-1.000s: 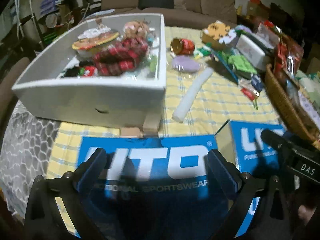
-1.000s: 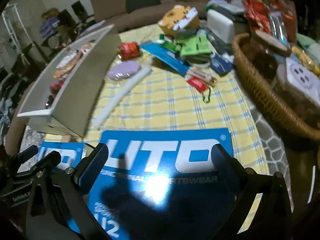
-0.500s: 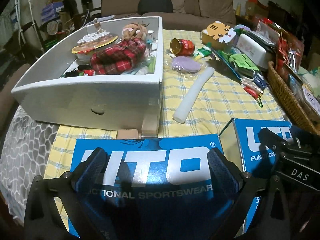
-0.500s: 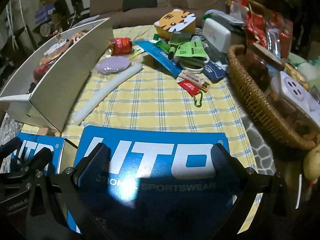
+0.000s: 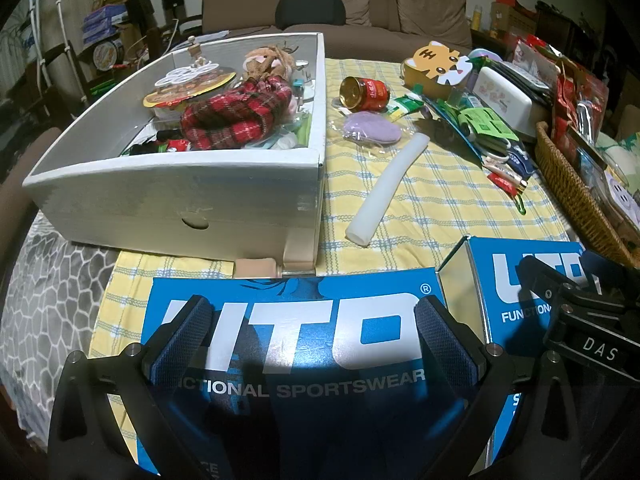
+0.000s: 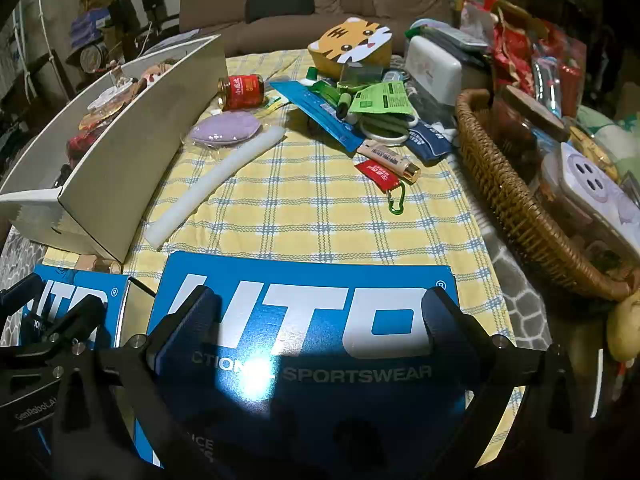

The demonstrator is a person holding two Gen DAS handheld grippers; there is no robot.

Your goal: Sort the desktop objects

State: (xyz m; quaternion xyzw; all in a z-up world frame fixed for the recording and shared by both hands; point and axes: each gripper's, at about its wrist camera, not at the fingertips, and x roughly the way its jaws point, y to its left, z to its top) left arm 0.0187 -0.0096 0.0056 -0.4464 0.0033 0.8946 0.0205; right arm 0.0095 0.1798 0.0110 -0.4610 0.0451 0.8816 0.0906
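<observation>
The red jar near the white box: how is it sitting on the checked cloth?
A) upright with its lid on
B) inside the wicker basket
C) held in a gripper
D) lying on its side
D: the red jar lies on its side on the checked cloth, beside the white box.

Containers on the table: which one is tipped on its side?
The red jar, lying with its gold lid toward the white box. The white box and the wicker basket both sit upright and open-topped.
</observation>
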